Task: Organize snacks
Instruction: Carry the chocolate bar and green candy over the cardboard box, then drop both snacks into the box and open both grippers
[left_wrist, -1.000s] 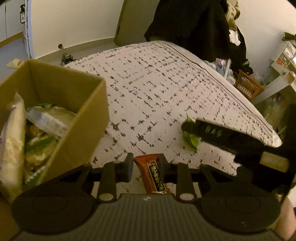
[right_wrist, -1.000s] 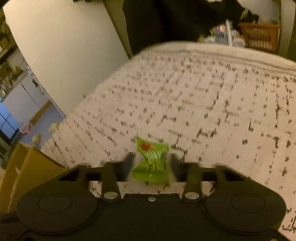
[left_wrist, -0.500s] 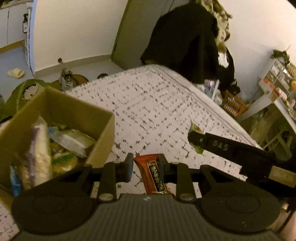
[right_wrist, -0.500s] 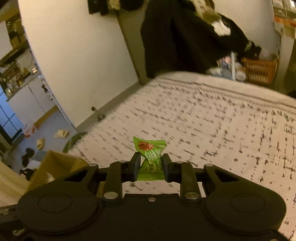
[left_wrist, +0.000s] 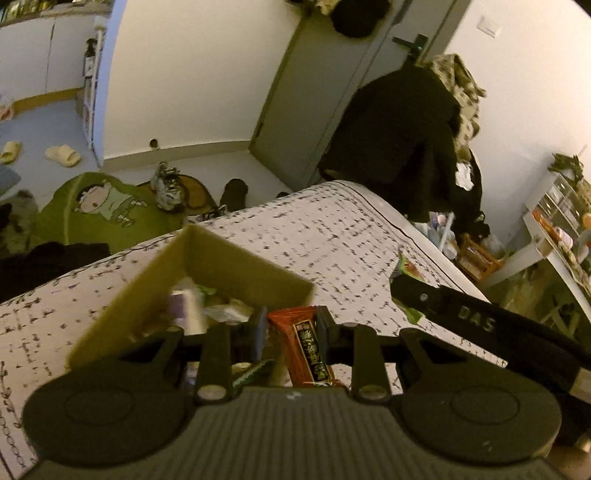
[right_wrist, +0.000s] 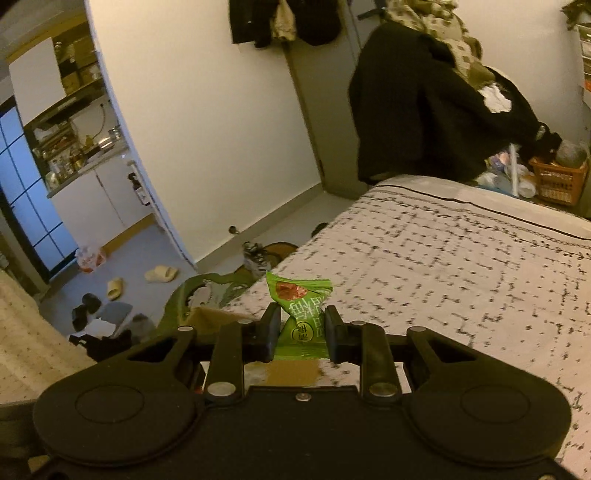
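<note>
My left gripper (left_wrist: 291, 326) is shut on an orange-red snack bar (left_wrist: 306, 347) and hangs over the near right corner of an open cardboard box (left_wrist: 221, 262) that holds several wrapped snacks. In the right wrist view my right gripper (right_wrist: 301, 334) is shut on a green candy packet (right_wrist: 300, 299), lifted above the patterned bed cover (right_wrist: 443, 258). Below it part of the cardboard box (right_wrist: 214, 317) shows. The right gripper's black finger (left_wrist: 461, 317) and the green packet (left_wrist: 408, 267) also show at the right of the left wrist view.
The box stands on a bed with a white cover with dark marks (left_wrist: 332, 229). On the floor beyond lie a green cushion (left_wrist: 99, 214), shoes (left_wrist: 168, 186) and slippers (right_wrist: 160, 274). Dark clothes (right_wrist: 424, 103) hang by the door; an orange basket (right_wrist: 557, 181) sits at the far right.
Both grippers have risen off the bed with their snacks. The right gripper has closed onto the green packet. The left one has moved over the box, whose inside now lies below its fingers.
</note>
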